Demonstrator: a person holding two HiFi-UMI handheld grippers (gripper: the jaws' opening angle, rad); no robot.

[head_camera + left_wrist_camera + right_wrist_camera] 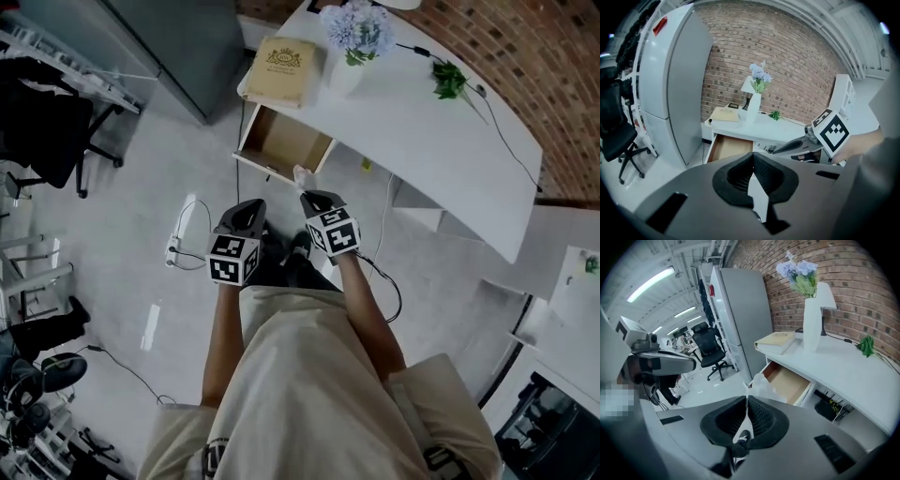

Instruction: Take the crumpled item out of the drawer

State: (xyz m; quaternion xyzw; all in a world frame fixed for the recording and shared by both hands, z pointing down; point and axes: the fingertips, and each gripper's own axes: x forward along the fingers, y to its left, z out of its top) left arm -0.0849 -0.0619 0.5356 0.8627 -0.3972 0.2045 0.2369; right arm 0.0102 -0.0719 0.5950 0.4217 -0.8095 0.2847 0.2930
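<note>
Standing person seen from above, one pair of tongs in each hand, facing a white counter (441, 131) set against a brick wall.

Right tongs (746, 401): the jaws are closed on a crumpled white sheet (764, 382), which sticks out past their tips. The sheet is outside the drawer (281, 141), in the air just in front of the drawer's front edge and above the floor.

Left tongs (753, 157): the jaws are pressed together with nothing between them. These tongs are held beside the right tongs at about the same height, and the two do not touch.

Drawer: pulled out from under the counter's left end. Its wooden bottom is exposed, and no contents are visible in the part that shows.

On the counter: a tan book (281, 64) lies over the drawer's end. A white vase with pale blue flowers (354, 42) stands just beside the book. A small green sprig (450, 80) lies farther along, near a dark cable.

A grey cabinet (684, 93) stands to the left of the counter.
</note>
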